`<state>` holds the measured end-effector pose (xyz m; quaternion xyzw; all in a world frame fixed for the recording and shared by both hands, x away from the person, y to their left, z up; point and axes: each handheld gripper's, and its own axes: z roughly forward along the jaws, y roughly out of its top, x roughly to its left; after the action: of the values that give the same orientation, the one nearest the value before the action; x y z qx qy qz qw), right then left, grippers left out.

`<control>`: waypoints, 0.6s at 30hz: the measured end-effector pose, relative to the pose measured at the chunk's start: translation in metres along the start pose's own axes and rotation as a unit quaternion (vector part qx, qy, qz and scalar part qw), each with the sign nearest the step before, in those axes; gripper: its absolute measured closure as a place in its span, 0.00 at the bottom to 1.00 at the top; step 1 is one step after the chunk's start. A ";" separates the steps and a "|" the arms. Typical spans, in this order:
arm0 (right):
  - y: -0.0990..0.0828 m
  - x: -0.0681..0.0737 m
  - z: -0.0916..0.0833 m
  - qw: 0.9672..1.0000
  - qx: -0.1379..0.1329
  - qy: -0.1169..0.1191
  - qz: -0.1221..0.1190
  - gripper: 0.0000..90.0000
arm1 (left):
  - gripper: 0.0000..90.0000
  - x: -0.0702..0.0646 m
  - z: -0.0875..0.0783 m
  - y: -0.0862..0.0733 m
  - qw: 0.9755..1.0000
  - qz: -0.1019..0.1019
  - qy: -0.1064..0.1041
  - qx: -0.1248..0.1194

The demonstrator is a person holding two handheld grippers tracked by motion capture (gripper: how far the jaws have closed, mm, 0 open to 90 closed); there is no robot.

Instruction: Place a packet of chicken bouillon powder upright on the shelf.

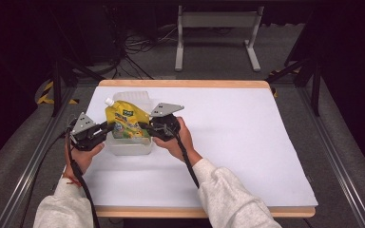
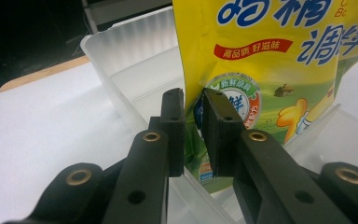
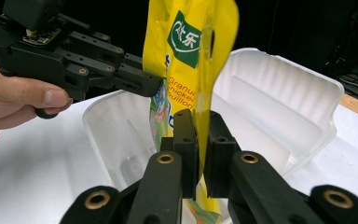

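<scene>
Both grippers sit on the one yellow pouch (image 1: 123, 121), so a lot of it is hidden from me. From above, its lower part is sunk in the clear plastic tub (image 1: 128, 148) and I can't make out the bottom edge at all. On my left gripper view the print is cut off at the top and right.

Left hand (image 1: 81, 159) comes in low at the near-left of the tub, left gripper (image 1: 108, 127) lying roughly level, pointing right. Its jaws are narrow with the pouch's left edge between them, but I see a sliver of gap there, so I can't tell if the pads actually press.

Right hand (image 1: 179, 140) is wrapped around its tool on the tub's right side, right gripper (image 1: 142, 126) pointing left. In its own view the pads pinch the pouch's side seam (image 3: 200, 140), jaws nearly together.

Pouch stands upright in the tub, white cap (image 1: 108, 101) at the upper left. Tub sits near the table's (image 1: 247, 142) far-left corner; loads of bare white surface to the right.
</scene>
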<state>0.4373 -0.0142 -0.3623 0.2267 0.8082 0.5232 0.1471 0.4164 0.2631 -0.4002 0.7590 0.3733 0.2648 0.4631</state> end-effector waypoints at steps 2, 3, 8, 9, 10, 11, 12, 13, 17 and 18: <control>0.000 0.000 0.000 1.000 0.000 0.000 0.000 0.94 | 0.87 -0.001 0.000 0.000 1.000 0.000 0.001 0.001; 0.000 0.000 -0.001 1.000 0.001 -0.001 -0.001 0.94 | 0.87 -0.001 -0.001 0.000 1.000 0.000 0.001 0.000; 0.001 0.000 -0.002 1.000 0.001 -0.003 -0.003 0.93 | 0.86 -0.002 -0.004 0.001 1.000 -0.007 0.005 -0.003; 0.001 0.000 -0.002 1.000 0.000 -0.004 -0.003 0.93 | 0.85 -0.002 -0.005 0.001 1.000 -0.007 0.005 -0.005; 0.001 0.000 -0.003 1.000 0.000 -0.004 -0.005 0.92 | 0.84 -0.002 -0.005 0.001 1.000 -0.007 0.006 -0.007; 0.002 0.000 -0.004 1.000 -0.001 -0.005 -0.005 0.92 | 0.84 -0.003 -0.006 0.001 1.000 -0.007 0.007 -0.008; 0.002 0.000 -0.004 1.000 -0.002 -0.006 -0.004 0.92 | 0.84 -0.003 -0.007 0.002 1.000 -0.007 0.007 -0.009; 0.002 0.000 -0.004 1.000 -0.002 -0.005 -0.004 0.92 | 0.83 -0.003 -0.008 0.002 1.000 -0.008 0.007 -0.010; 0.003 0.000 -0.006 1.000 -0.004 -0.006 -0.007 0.92 | 0.81 -0.006 -0.012 0.004 1.000 -0.008 0.009 -0.016; 0.003 0.000 -0.006 1.000 -0.004 -0.006 -0.007 0.92 | 0.81 -0.006 -0.012 0.004 1.000 -0.008 0.009 -0.016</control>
<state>0.4351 -0.0177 -0.3570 0.2233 0.8070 0.5237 0.1565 0.4055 0.2635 -0.3917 0.7462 0.3791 0.2738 0.4738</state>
